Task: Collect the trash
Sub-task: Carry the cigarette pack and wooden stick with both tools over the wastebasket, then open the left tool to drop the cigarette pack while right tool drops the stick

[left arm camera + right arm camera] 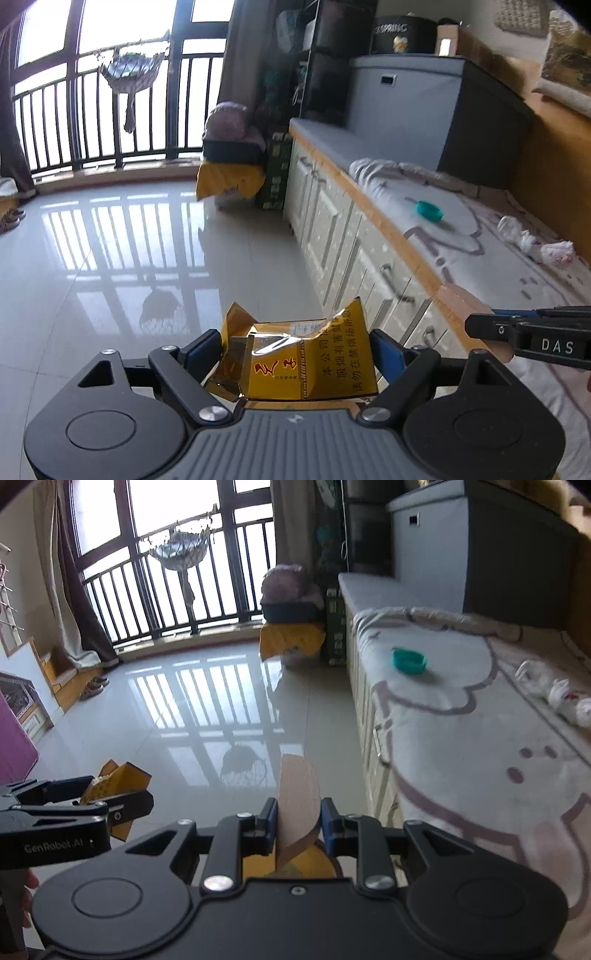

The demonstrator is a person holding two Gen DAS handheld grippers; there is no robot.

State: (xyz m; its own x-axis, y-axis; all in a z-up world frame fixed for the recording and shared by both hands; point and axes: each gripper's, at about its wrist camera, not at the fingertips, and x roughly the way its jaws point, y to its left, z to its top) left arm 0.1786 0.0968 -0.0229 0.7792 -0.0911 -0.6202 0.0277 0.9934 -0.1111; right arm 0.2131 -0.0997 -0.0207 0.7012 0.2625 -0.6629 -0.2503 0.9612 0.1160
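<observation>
A crumpled yellow cigarette pack (299,363) is clamped wide in the left gripper (295,354); a curved cardboard piece (297,805) is pinched narrowly in the right gripper (298,823), both carried clear above the floor (110,258), presumably for binning.

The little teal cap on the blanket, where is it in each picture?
Left wrist view: the teal cap lies right of centre, on the pale blanket over the long cabinet.
Right wrist view: the same cap sits upper right of centre, on the blanket's pale patch.
Shared landmark: the crumpled white wrappers lie to its right in both views.
</observation>
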